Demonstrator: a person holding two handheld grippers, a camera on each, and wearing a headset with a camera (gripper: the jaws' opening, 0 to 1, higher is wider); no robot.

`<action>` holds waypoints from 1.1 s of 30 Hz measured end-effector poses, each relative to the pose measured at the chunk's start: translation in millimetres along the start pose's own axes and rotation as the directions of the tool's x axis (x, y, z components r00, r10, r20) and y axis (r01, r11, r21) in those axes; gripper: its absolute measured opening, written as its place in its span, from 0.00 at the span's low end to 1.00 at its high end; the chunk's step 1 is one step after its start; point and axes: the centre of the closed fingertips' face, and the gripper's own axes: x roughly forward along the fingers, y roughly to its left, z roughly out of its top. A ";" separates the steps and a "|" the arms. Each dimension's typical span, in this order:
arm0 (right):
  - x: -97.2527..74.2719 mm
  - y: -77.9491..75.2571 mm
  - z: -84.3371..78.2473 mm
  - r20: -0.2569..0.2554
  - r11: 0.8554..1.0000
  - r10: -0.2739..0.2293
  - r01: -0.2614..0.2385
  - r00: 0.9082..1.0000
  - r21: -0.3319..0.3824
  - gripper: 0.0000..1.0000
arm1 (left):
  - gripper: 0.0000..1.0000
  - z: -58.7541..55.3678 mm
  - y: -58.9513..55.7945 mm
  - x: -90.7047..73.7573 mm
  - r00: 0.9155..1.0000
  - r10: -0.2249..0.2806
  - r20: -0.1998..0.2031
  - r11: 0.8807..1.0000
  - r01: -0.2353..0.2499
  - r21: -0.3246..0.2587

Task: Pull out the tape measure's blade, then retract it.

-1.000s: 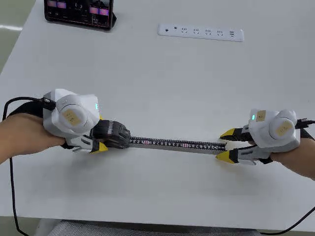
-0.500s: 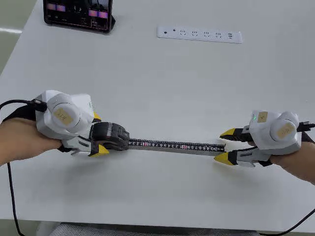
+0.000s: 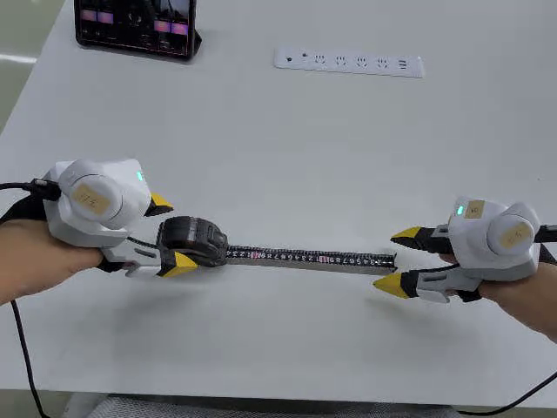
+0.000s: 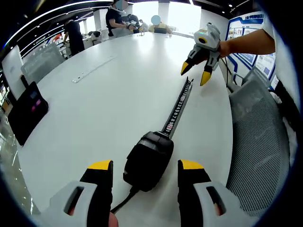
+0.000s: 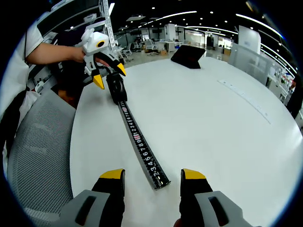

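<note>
- Jaws of the left gripper (image 3: 171, 233) stand wide, one on each side of the tape measure case (image 3: 193, 241). In the left gripper view a gap shows between each jaw and the case, so nothing is clamped.
- The black case lies on the white table (image 3: 261, 157), at about 8 o'clock in the head view.
- The blade (image 3: 305, 258) is drawn out and lies flat on the table with its numbers up. It runs from the case toward 3 o'clock.
- The right gripper (image 3: 394, 261), at about 4 o'clock, is spread wide and holds nothing. In the right gripper view the blade's free end rests on the table between the two jaw tips and touches neither.
- Farther off, a white power strip (image 3: 348, 63) lies at 12 o'clock.
- Farthest, a dark tablet (image 3: 135, 22) with a lit screen stands at 11 o'clock.
</note>
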 end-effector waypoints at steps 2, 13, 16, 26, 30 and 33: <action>-2.1 1.1 1.9 0.020 1.000 -0.016 0.015 1.000 0.017 0.45 | 0.53 0.6 -0.7 -1.5 1.000 0.010 0.013 1.000 -0.009 -0.020; -8.9 10.0 -0.2 0.050 0.996 -0.070 0.067 0.996 0.059 0.51 | 0.57 2.1 0.6 -15.1 0.993 0.087 0.081 0.990 -0.078 -0.115; -11.3 12.2 0.4 0.058 0.995 -0.080 0.077 0.995 0.066 0.54 | 0.58 0.8 -2.3 -17.5 0.991 0.101 0.085 0.989 -0.091 -0.116; -16.1 15.5 -3.1 0.068 0.991 -0.119 0.113 0.991 0.076 0.62 | 0.61 -6.6 -8.4 -25.9 0.982 0.132 0.134 0.978 -0.107 -0.180; -18.4 17.0 -4.6 0.066 0.989 -0.134 0.129 0.989 0.075 0.65 | 0.62 -9.3 -11.6 -30.9 0.976 0.145 0.160 0.973 -0.111 -0.202; -20.4 16.2 -6.7 0.065 0.987 -0.148 0.143 0.987 0.077 0.69 | 0.64 -10.7 -14.5 -34.2 0.971 0.157 0.179 0.968 -0.115 -0.221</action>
